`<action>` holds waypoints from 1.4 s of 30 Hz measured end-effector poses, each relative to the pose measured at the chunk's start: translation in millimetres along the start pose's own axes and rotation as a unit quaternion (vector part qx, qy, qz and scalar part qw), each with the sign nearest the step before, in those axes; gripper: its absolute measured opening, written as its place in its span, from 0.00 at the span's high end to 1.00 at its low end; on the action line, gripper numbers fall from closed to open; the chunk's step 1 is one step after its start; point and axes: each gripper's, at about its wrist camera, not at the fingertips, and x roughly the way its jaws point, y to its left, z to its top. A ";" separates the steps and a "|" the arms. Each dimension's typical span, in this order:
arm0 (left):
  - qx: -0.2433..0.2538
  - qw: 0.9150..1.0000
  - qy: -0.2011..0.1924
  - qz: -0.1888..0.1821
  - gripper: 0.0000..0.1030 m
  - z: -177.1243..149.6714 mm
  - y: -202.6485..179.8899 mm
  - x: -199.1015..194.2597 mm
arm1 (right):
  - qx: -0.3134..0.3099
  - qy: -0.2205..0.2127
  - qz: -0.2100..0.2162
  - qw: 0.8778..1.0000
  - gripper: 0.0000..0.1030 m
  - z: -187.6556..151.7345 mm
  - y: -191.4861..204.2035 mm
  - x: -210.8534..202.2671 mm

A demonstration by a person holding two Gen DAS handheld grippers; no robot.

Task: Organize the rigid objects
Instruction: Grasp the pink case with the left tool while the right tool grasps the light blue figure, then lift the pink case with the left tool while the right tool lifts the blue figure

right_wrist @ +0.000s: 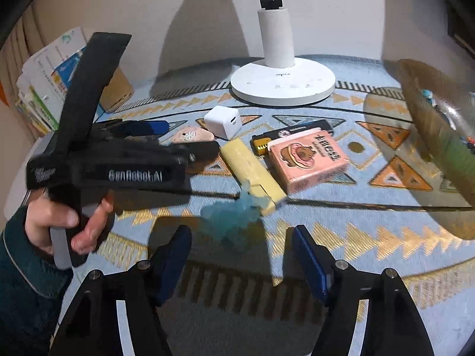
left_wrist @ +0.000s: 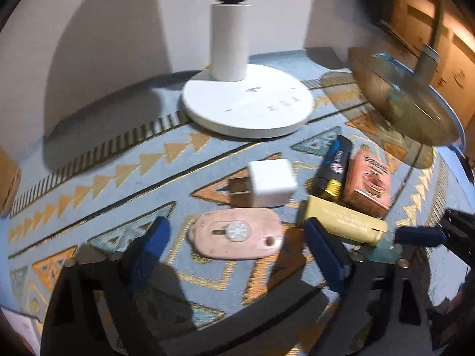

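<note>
the left gripper [left_wrist: 234, 243] hangs open around the pink oval cutter [left_wrist: 236, 238], its pads apart from it, likely lining up a pick. the right gripper [right_wrist: 242, 246] is open too, just short of the blue tassel [right_wrist: 231, 216] on the yellow case [right_wrist: 252, 172]. the charger [right_wrist: 222, 121], lighter [right_wrist: 299, 133] and pink box [right_wrist: 308, 160] lie loose on the patterned cloth [right_wrist: 356, 237], and the clear bowl [right_wrist: 433, 136] to the right probably awaits them.
</note>
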 end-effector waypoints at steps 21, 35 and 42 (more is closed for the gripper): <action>0.012 0.998 0.017 -0.061 0.26 -13.4 -27.7 -16.1 | 0.023 -0.007 -0.039 0.999 0.63 -24.9 -54.4 -40.2; 0.029 0.999 -0.007 0.010 0.66 -24.2 -57.9 -31.2 | -0.010 -0.013 -0.043 0.999 0.68 -23.7 -37.6 -29.0; -0.045 0.997 -0.055 0.005 0.66 -56.3 -75.8 -83.8 | -0.014 -0.033 -0.016 0.999 0.69 -33.5 -37.5 -58.0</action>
